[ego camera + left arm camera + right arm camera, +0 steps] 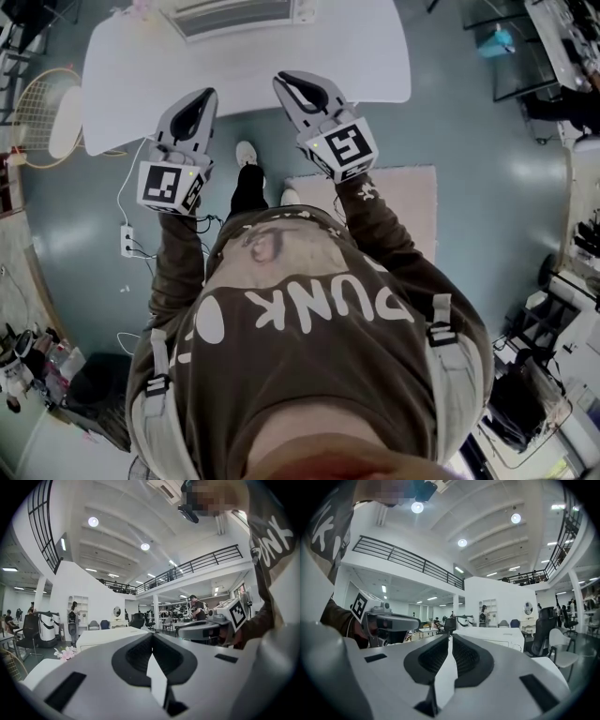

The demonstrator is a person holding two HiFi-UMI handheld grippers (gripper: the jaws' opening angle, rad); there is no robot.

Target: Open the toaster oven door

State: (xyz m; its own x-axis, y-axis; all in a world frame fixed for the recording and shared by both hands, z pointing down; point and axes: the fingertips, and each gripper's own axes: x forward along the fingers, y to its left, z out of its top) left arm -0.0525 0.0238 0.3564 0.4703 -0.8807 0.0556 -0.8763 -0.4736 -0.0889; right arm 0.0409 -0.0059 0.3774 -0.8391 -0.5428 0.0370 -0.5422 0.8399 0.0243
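Note:
The white toaster oven stands at the far edge of the white table, with its door closed as far as I can tell. It shows as a white box beyond my left gripper's jaws and beyond my right gripper's jaws. My left gripper hovers over the table's near edge, its jaws touching at the tips with nothing in them. My right gripper hangs beside it, short of the oven. A narrow slit shows between its jaws, with nothing between them. Neither gripper touches the oven.
A racket leans left of the table. A power strip and cables lie on the floor, and a pale rug lies to the right. Pink flowers sit on the table's left part. An office chair stands behind the table.

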